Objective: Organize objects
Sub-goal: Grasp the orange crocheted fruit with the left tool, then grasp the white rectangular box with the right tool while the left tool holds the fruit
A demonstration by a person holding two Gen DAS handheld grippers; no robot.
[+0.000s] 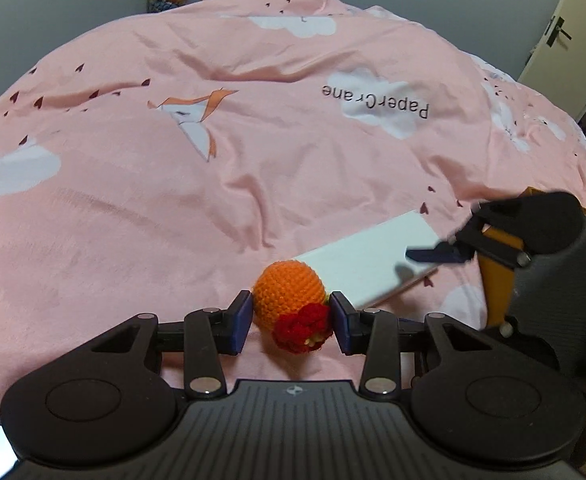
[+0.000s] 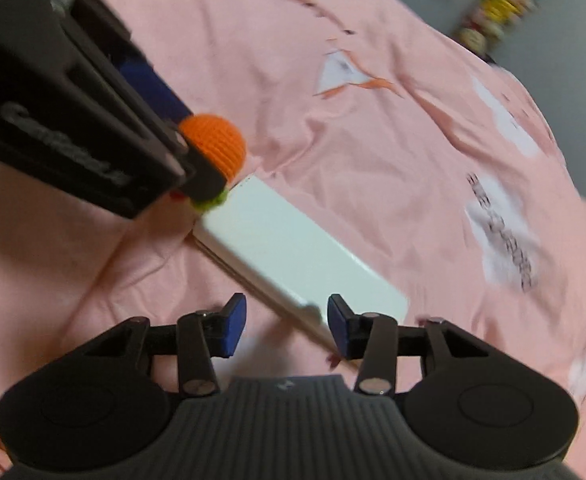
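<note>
Left gripper [image 1: 291, 322] jaws clamp the crocheted orange [image 1: 289, 298]; right gripper [image 2: 287, 326] jaws gape

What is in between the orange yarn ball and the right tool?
The white box lies between the orange yarn ball and the right tool, seen in the right wrist view.

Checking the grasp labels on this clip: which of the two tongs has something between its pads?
The left tongs: the orange crocheted ball with a red flower sits between the blue pads. The right tongs stand open over the white box's corner.
</note>
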